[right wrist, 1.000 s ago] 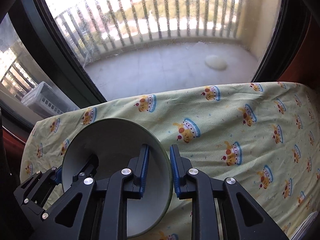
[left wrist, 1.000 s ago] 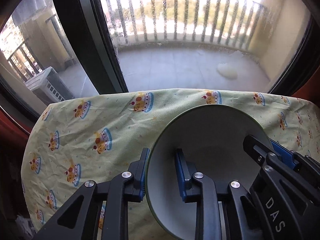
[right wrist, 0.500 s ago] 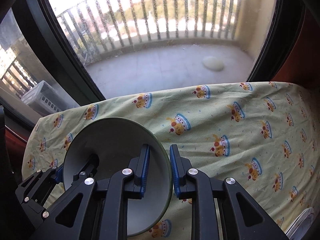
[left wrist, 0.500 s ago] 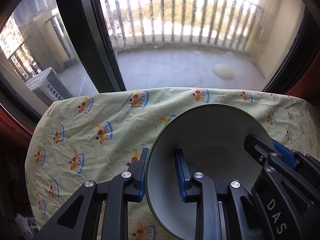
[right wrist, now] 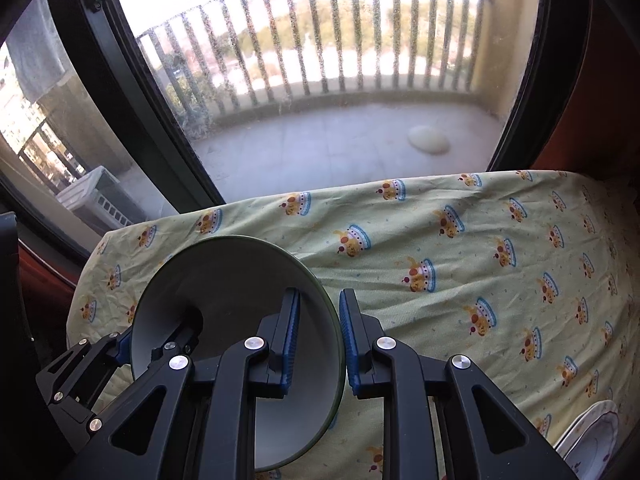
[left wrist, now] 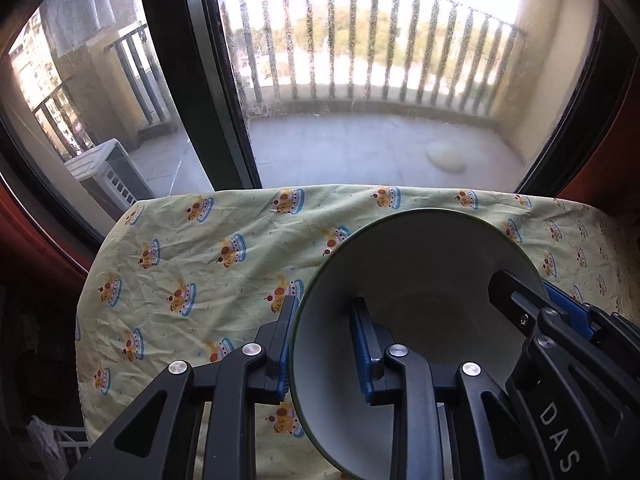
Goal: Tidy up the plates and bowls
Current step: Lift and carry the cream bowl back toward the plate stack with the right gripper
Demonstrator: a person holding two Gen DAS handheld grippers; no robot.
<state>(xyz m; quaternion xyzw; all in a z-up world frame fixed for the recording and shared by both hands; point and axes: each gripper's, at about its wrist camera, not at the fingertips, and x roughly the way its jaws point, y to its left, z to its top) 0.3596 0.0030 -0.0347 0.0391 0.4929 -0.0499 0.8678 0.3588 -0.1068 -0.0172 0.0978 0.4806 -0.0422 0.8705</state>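
Above a patterned cloth (left wrist: 208, 248), left gripper (left wrist: 326, 344) and right gripper (right wrist: 319, 340) each clamp opposite rims of one bowl (left wrist: 420, 280).

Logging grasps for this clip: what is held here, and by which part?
One green-rimmed bowl, held by both grippers at its rim: the left gripper clamps the rim's left side and the right gripper its right side, each with one finger inside the bowl.
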